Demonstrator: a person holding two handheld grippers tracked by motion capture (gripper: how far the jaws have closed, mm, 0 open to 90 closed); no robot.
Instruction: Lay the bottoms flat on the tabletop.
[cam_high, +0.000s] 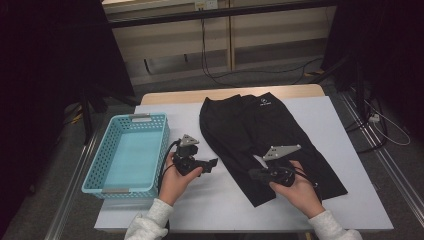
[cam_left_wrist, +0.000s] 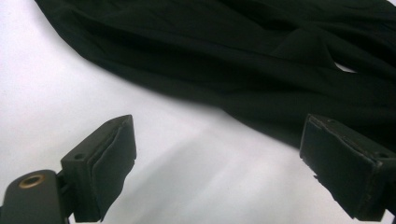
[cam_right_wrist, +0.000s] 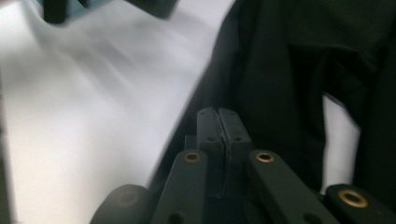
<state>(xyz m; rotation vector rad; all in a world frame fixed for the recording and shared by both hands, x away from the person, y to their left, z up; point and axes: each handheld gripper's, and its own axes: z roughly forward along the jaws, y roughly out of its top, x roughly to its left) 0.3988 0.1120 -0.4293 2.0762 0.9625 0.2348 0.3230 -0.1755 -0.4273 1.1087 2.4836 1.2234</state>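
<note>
Your right gripper (cam_right_wrist: 219, 128) has its fingers closed at the near-left edge of the black trousers (cam_high: 260, 130), maybe pinching one layer that slips, while your left gripper (cam_left_wrist: 224, 163) waits open.

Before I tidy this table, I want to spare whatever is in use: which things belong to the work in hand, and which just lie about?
In use:
- black garment
- right gripper, jaws closed at the garment's edge
- left gripper, open beside it

Lying about:
- turquoise basket
- cables on the floor

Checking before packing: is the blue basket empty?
Empty: the high view shows the blue basket's bare floor, nothing inside.
</note>
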